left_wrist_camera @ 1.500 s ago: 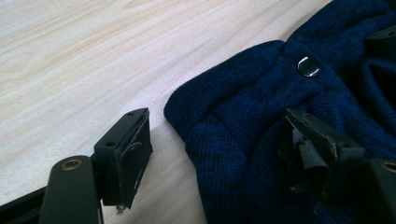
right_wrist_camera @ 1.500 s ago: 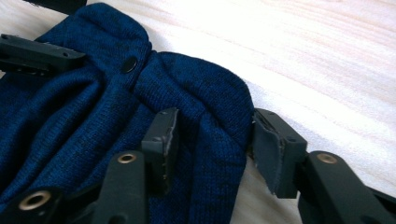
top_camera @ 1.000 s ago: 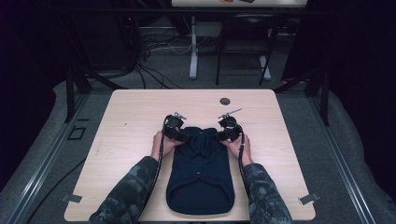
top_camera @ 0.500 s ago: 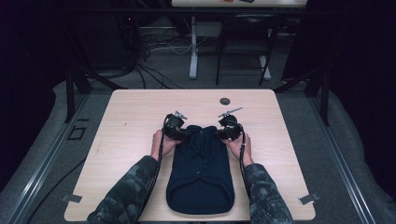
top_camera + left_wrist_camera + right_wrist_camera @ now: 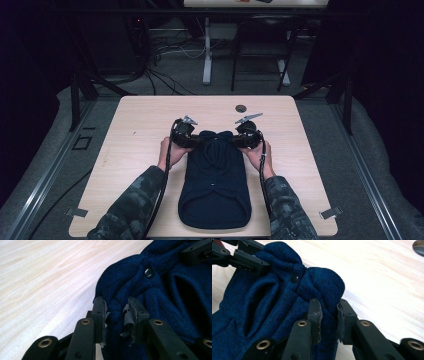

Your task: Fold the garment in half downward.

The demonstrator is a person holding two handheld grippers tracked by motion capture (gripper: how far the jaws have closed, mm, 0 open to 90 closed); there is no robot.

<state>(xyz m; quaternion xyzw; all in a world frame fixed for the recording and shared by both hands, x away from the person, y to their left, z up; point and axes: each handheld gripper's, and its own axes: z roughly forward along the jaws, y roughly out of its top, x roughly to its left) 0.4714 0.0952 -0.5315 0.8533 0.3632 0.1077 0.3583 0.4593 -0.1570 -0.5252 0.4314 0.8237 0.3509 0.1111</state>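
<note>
While both grippers keep their places since a second ago, the navy knit garment [image 5: 215,182] has bunched slightly more at its far end. The left gripper [image 5: 117,315] and right gripper [image 5: 329,312] each pinch a fold there. It lies toward the tabletop's [image 5: 140,130] near edge. A small dark disc [image 5: 241,108] sits near the far edge, well apart.

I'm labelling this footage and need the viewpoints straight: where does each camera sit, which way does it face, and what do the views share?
High view: above the person's side, looking forward and down on the wooden table; camouflage-sleeved forearms and both hands show.
Left gripper view: rides the left claw, looking along its jaws clamping the navy knitted garment.
Right gripper view: rides the right claw, jaws pinching the same knit; the other claw shows at top left.
Shared: both gripper views show the garment's dark snap button.
</note>
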